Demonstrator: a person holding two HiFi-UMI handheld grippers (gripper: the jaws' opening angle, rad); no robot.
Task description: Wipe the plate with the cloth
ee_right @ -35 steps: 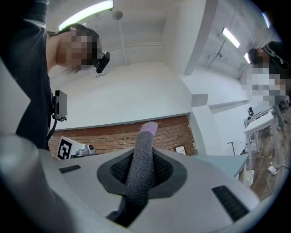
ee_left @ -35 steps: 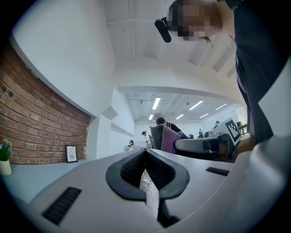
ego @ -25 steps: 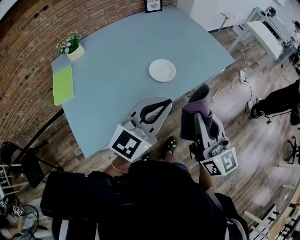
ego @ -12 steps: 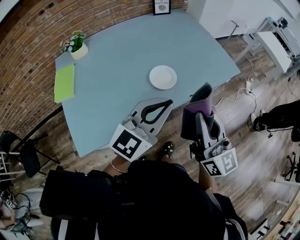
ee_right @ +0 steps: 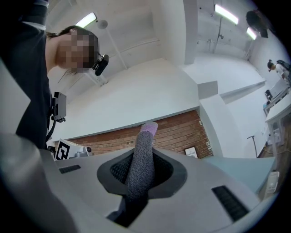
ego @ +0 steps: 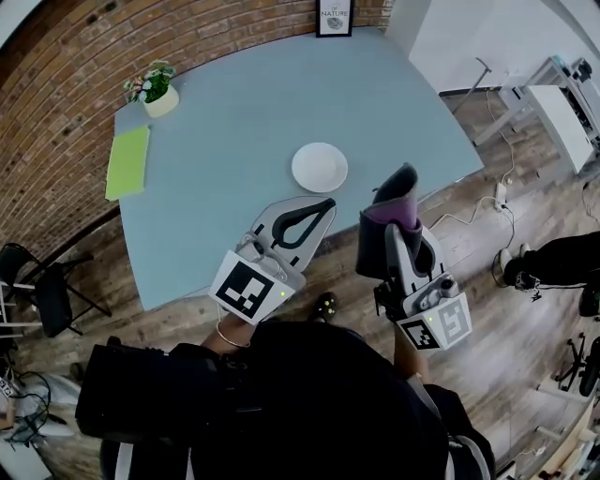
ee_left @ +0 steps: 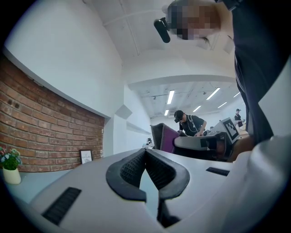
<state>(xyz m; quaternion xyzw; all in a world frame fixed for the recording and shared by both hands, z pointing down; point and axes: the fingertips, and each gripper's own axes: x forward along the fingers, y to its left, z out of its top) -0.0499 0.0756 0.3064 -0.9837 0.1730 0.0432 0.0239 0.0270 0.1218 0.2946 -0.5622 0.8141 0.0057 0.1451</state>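
A white plate (ego: 320, 167) lies on the pale blue table (ego: 234, 122), right of its middle. My left gripper (ego: 323, 203) hovers over the table's near edge just short of the plate, jaws shut with nothing between them (ee_left: 146, 154). My right gripper (ego: 401, 184) is off the table's near right edge over the wood floor, shut on a folded grey and purple cloth (ego: 394, 206). In the right gripper view the cloth (ee_right: 142, 164) stands up from between the jaws. The plate shows in neither gripper view.
A green pad (ego: 126, 161) lies at the table's left edge, a small potted plant (ego: 152, 89) at its far left corner and a framed picture (ego: 334, 17) at the far edge. A brick wall (ego: 56, 103) runs behind. A black chair (ego: 37, 300) stands at the left.
Both grippers have moved forward toward the table, keeping their grip. The view has shifted, so the plate now lies lower in the picture, closer to the left gripper's tips.
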